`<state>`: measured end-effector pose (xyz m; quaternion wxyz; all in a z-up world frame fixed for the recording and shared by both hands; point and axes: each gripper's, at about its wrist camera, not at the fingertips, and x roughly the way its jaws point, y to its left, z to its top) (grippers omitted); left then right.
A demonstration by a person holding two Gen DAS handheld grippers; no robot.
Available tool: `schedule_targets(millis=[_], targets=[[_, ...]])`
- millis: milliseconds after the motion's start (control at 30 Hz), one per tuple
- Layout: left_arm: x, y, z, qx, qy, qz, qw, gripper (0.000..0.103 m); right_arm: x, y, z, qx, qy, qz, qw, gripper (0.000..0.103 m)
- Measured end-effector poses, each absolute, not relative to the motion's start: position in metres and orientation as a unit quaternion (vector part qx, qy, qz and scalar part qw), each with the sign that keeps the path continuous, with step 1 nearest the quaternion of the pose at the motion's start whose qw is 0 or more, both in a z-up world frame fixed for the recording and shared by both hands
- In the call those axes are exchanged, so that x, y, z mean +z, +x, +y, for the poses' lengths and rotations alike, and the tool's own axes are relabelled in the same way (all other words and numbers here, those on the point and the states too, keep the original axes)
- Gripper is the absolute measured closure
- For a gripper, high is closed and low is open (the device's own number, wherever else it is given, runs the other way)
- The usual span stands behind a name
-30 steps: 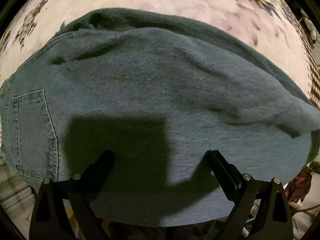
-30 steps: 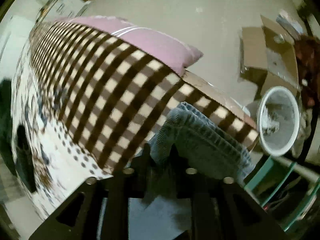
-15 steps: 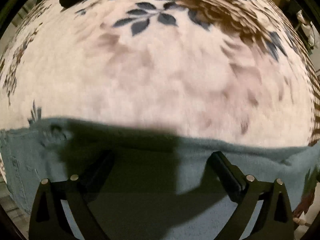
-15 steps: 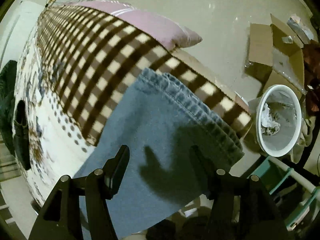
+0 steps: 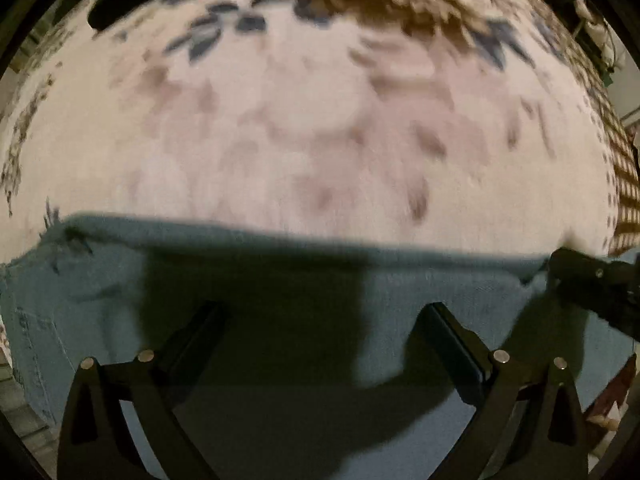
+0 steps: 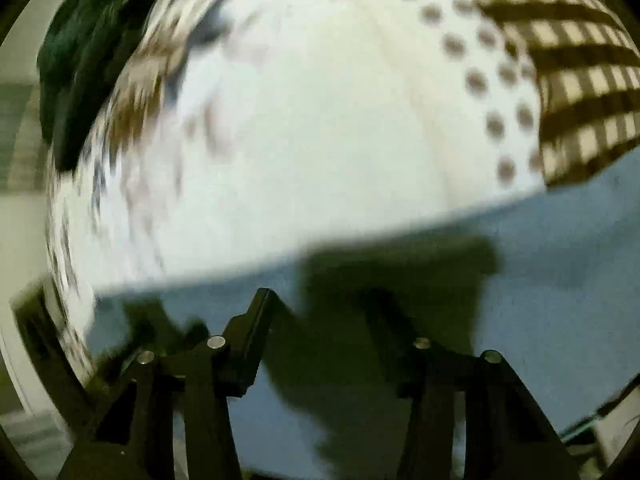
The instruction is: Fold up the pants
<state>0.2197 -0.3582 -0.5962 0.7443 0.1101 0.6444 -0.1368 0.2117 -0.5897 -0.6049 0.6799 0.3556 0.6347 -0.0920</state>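
Observation:
Blue denim pants (image 5: pixel 100 300) lie flat across the bottom of the left wrist view, their far edge running straight over the bed cover. My left gripper (image 5: pixel 324 316) is open and empty just above the denim. In the right wrist view the same pants (image 6: pixel 560 264) fill the lower right. My right gripper (image 6: pixel 324 300) is open and empty over the denim; its dark body also shows at the right edge of the left wrist view (image 5: pixel 592 284). Both views are motion-blurred.
The pants rest on a white bed cover with leaf and dot print (image 5: pixel 320 128). A brown checked blanket (image 6: pixel 580 80) lies at the right. A dark garment (image 6: pixel 84 64) sits at the far left of the bed.
My right gripper, shut on the denim hem a second ago, has opened and swung to look across the bed. My left gripper has moved toward the pants' far edge.

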Motion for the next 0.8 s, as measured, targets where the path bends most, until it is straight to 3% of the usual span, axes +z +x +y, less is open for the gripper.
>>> schedule_targets(millis=[200, 300, 433, 500, 667, 800], targets=[[-0.591, 0.245, -0.351, -0.129, 0.094, 0.654, 0.739, 0.000, -0.606, 0.203, -0.590, -0.087, 0.363, 0.631, 0.679, 0.053], [-0.560, 0.247, -0.337, -0.146, 0.082, 0.646, 0.745, 0.000, -0.589, 0.179, -0.606, -0.096, 0.412, 0.609, 0.671, 0.052], [-0.540, 0.232, -0.342, -0.177, 0.068, 0.646, 0.739, 0.000, -0.543, 0.110, -0.645, -0.166, 0.439, 0.538, 0.700, 0.036], [-0.546, 0.225, -0.362, -0.190, 0.079, 0.650, 0.732, 0.000, -0.532, 0.063, -0.668, -0.225, 0.438, 0.514, 0.702, 0.036], [-0.583, 0.230, -0.402, -0.186, 0.130, 0.645, 0.729, 0.000, -0.556, -0.028, -0.721, -0.313, 0.478, 0.489, 0.660, 0.036], [-0.582, 0.241, -0.414, -0.188, 0.137, 0.635, 0.737, 0.000, -0.586, -0.055, -0.748, -0.314, 0.519, 0.458, 0.650, 0.036]])
